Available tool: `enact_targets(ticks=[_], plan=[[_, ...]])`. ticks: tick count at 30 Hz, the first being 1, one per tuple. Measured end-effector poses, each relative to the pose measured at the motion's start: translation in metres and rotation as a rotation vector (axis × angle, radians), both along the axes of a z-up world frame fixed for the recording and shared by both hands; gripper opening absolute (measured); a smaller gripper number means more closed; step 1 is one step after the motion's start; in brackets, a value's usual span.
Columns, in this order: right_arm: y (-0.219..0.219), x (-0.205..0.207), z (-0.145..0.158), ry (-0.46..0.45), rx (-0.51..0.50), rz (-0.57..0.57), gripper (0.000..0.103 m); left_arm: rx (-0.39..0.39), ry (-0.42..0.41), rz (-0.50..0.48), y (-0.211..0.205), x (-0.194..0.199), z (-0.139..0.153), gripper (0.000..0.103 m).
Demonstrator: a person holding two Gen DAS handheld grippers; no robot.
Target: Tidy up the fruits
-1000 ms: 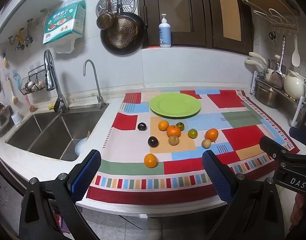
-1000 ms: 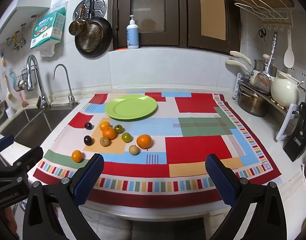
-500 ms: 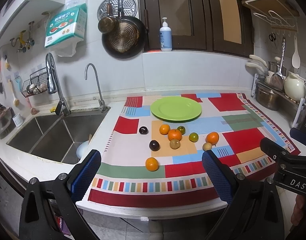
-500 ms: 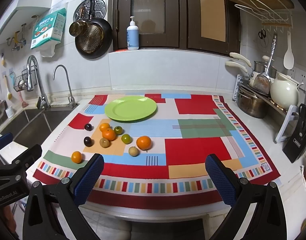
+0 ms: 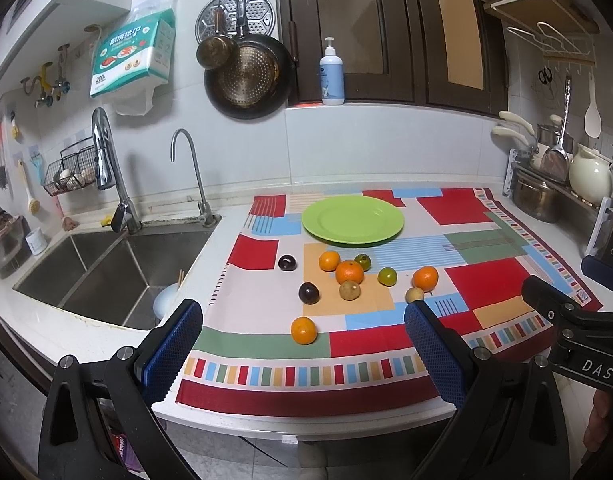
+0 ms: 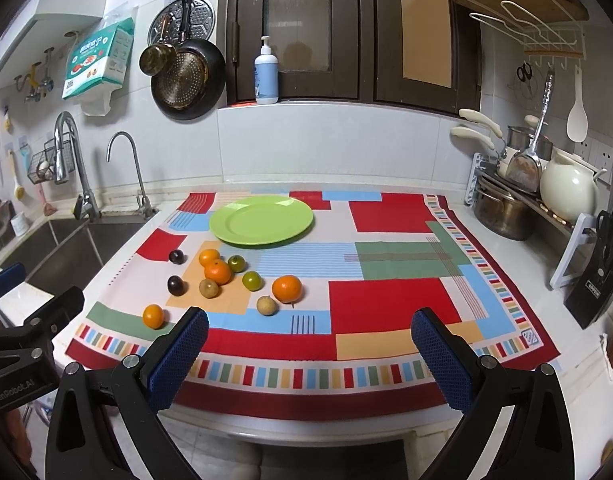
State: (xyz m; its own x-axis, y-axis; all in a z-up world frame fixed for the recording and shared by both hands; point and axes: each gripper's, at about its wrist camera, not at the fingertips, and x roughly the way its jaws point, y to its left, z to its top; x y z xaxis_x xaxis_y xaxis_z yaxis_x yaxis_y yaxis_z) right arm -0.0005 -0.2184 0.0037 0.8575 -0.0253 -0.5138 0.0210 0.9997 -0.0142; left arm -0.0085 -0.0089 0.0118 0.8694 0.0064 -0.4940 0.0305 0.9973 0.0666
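An empty green plate (image 5: 352,219) (image 6: 261,219) sits at the back of a patchwork cloth (image 5: 490,280) (image 6: 386,292). In front of it lie several small fruits: oranges (image 5: 349,271) (image 6: 286,288), dark plums (image 5: 308,292) (image 6: 176,285), green citrus (image 5: 386,276) (image 6: 252,280) and brownish round ones (image 5: 349,290) (image 6: 266,305). One orange (image 5: 304,330) (image 6: 152,316) lies alone nearest the front edge. My left gripper (image 5: 302,344) and right gripper (image 6: 309,344) both hang open before the counter edge, holding nothing. Each shows at the side of the other's view.
A steel double sink (image 5: 106,264) with two taps lies left of the cloth. Pots, a cream jug (image 6: 568,190) and a knife block (image 6: 598,264) line the right side. Pans and a soap bottle (image 5: 331,74) are at the back wall.
Both grippers have drifted slightly; the left view has shifted a little, so the fruits sit marginally further right and higher. No fruit has moved, and both stay open.
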Motion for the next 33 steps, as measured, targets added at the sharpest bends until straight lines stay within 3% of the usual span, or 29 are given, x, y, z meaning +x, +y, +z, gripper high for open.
enact_targets(ticks=[14, 28, 33], plan=[[0.001, 0.004, -0.002, 0.019, 0.001, 0.004, 0.102, -0.001, 0.026, 0.002, -0.001, 0.006, -0.006, 0.103], [0.017, 0.033, -0.024, 0.098, -0.019, 0.050, 0.102, -0.013, 0.128, 0.011, 0.008, 0.037, -0.034, 0.103], [0.026, 0.048, -0.037, 0.131, -0.036, 0.082, 0.099, 0.006, 0.147, 0.016, 0.012, 0.049, -0.049, 0.095]])
